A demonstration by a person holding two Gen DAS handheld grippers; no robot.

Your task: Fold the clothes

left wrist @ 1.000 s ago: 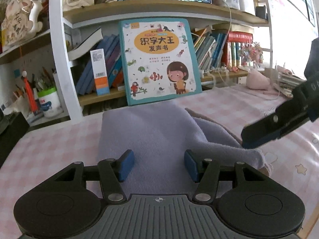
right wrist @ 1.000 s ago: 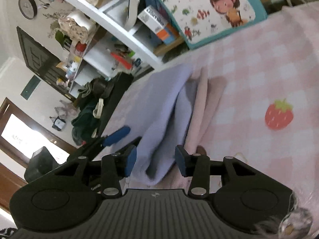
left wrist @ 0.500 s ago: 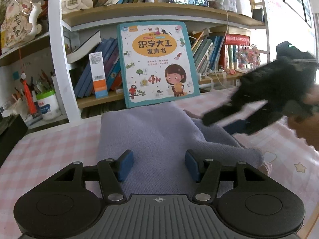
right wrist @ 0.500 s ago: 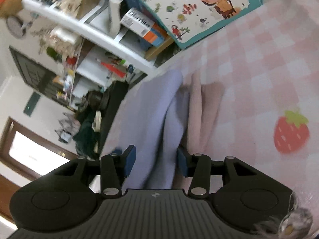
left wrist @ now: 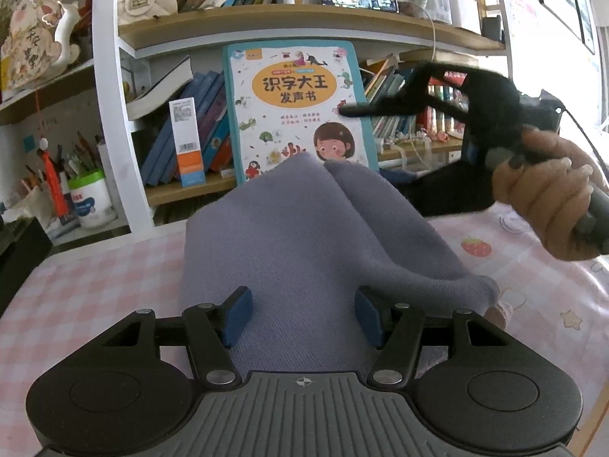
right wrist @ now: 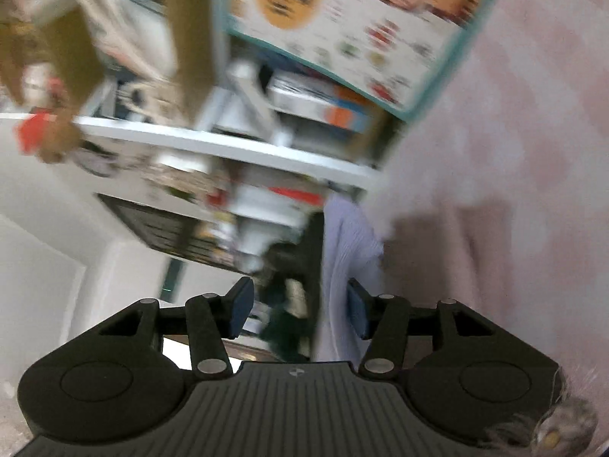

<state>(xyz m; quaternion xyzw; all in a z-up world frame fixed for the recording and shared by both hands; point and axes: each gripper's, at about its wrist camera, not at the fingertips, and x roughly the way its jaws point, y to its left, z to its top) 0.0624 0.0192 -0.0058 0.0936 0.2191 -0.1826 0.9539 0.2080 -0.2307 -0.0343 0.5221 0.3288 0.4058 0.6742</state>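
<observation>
Left gripper (left wrist: 302, 316) fingers gape over the lavender garment (left wrist: 304, 236); right gripper (right wrist: 297, 310), opening, has its raised edge between unpressed fingers; bare table (left wrist: 95, 285) at nine o'clock.

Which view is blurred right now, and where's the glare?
Right wrist view: heavy motion smear over the shelves and picture book; only the right gripper, jaws opening beside the purple cloth, stays sharp. Left wrist view: sharp on the cloth and left gripper, blur only on the far gripper and hand; window glare washes out the right edge; fisheye bends the shelves.
</observation>
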